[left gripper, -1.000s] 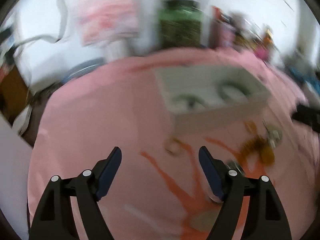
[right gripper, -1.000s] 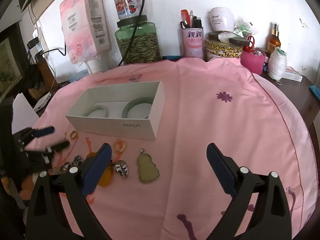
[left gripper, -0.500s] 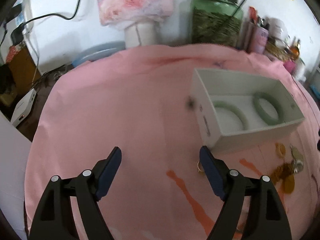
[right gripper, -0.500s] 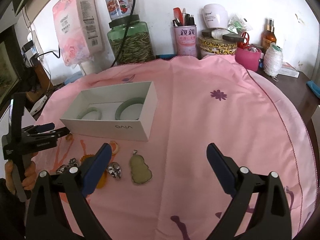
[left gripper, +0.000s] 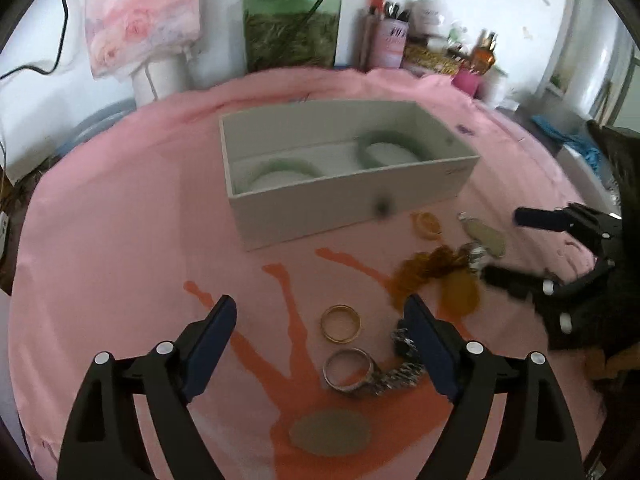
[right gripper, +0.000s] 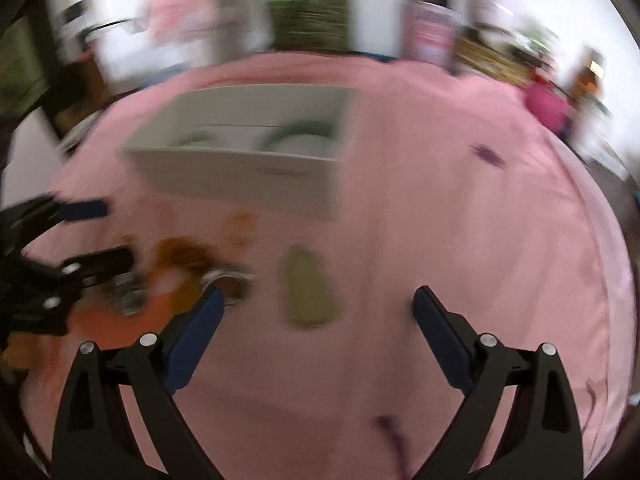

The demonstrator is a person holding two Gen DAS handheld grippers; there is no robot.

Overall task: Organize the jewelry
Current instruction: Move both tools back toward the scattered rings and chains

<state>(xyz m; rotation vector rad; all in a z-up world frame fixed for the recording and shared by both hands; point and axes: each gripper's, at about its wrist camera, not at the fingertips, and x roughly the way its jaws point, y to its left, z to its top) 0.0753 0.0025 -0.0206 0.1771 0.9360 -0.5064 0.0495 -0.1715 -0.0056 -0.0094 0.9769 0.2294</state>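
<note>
A white box (left gripper: 430, 188) on the pink cloth holds two green bangles (left gripper: 390, 148) (left gripper: 280, 168). In front of it lie a gold ring (left gripper: 340, 323), a silver ring (left gripper: 349, 369), a silver chain piece (left gripper: 404, 346), amber pieces (left gripper: 438, 276), an orange ring (left gripper: 427, 224) and a pale green gourd pendant (left gripper: 486, 236). My left gripper (left gripper: 320, 332) is open over the two rings. My right gripper (right gripper: 314, 312) is open above the gourd pendant (right gripper: 310, 296), in a blurred view; it also shows in the left wrist view (left gripper: 516, 244). The box (right gripper: 240, 172) lies beyond.
At the back stand a green jar (left gripper: 292, 28), a pink tissue pack (left gripper: 140, 12), a pink pen cup (left gripper: 390, 42) and small bottles. A pink pot (right gripper: 548, 108) sits at the far right. Dark table edge borders the cloth on the left.
My left gripper swung right and drew back, so the rings now lie between its fingers. My right gripper moved fast toward the gourd pendant; its view is now blurred.
</note>
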